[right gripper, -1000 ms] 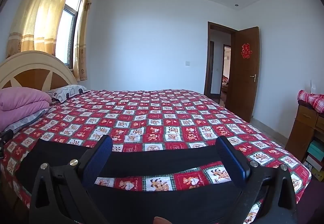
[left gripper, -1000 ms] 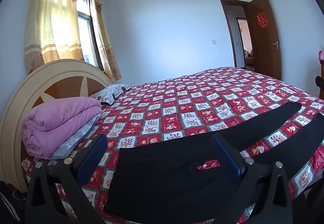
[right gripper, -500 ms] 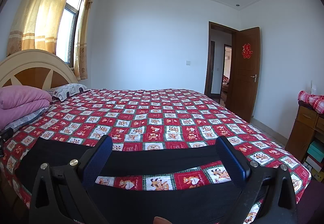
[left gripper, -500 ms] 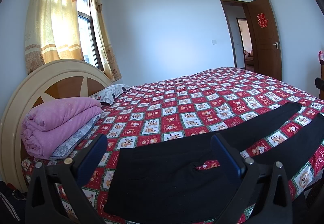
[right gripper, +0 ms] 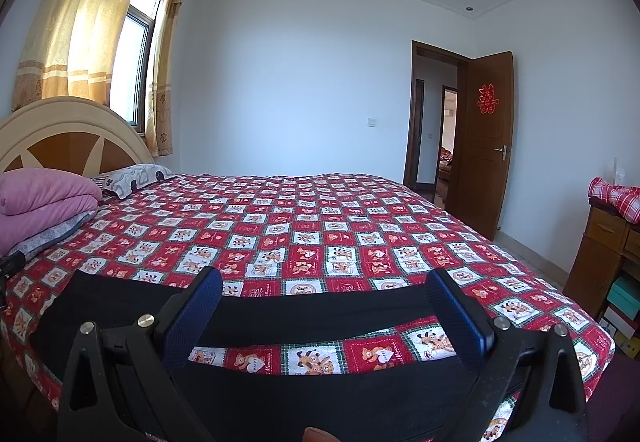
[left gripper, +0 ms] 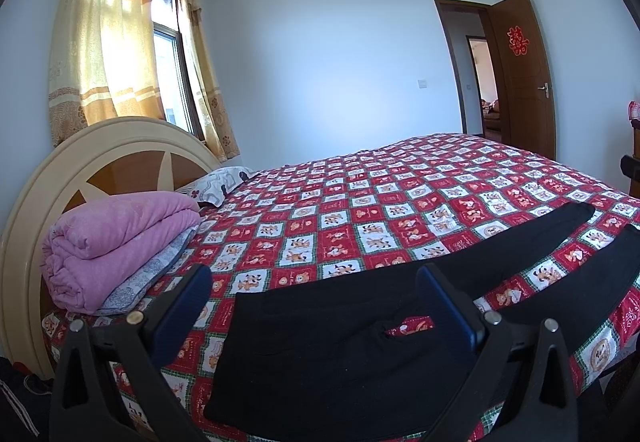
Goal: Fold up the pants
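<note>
Black pants (left gripper: 320, 354) lie flat along the near edge of the bed, waist to the left, both legs spread apart and running right. My left gripper (left gripper: 316, 306) is open and empty above the waist and crotch part. In the right wrist view the pants (right gripper: 304, 316) show as two dark legs with a strip of quilt between them. My right gripper (right gripper: 324, 306) is open and empty above the legs. Neither gripper touches the cloth.
The bed has a red and white checked quilt (left gripper: 380, 202). A folded pink blanket (left gripper: 116, 242) and a pillow (left gripper: 220, 182) lie by the headboard (left gripper: 120, 162) at the left. A wooden cabinet (right gripper: 604, 254) stands at the right, an open door (right gripper: 480, 146) beyond.
Almost nothing has changed. Both grippers stay open and nearly still above the pants, and the pants have not moved.
</note>
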### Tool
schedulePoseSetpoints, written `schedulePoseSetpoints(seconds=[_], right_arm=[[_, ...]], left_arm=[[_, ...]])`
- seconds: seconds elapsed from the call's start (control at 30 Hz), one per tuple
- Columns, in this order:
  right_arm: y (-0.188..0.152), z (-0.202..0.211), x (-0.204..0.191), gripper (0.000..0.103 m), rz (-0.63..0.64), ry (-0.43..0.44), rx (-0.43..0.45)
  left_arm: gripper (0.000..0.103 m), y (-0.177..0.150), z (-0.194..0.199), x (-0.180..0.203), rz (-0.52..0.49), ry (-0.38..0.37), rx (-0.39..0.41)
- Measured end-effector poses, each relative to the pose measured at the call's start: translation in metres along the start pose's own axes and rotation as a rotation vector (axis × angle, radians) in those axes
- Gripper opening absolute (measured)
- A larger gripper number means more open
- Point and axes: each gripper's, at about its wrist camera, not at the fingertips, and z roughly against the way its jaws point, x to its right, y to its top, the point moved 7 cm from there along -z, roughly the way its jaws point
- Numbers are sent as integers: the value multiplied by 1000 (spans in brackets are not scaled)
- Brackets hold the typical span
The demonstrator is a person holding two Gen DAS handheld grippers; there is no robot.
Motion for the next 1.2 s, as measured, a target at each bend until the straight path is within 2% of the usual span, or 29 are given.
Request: schedulePoseSetpoints(seconds=[1.2], right_arm=[[-2,0,1,102,5,-1,-5]], left_arm=[[103,-2,0,3,-2,-4,-6]])
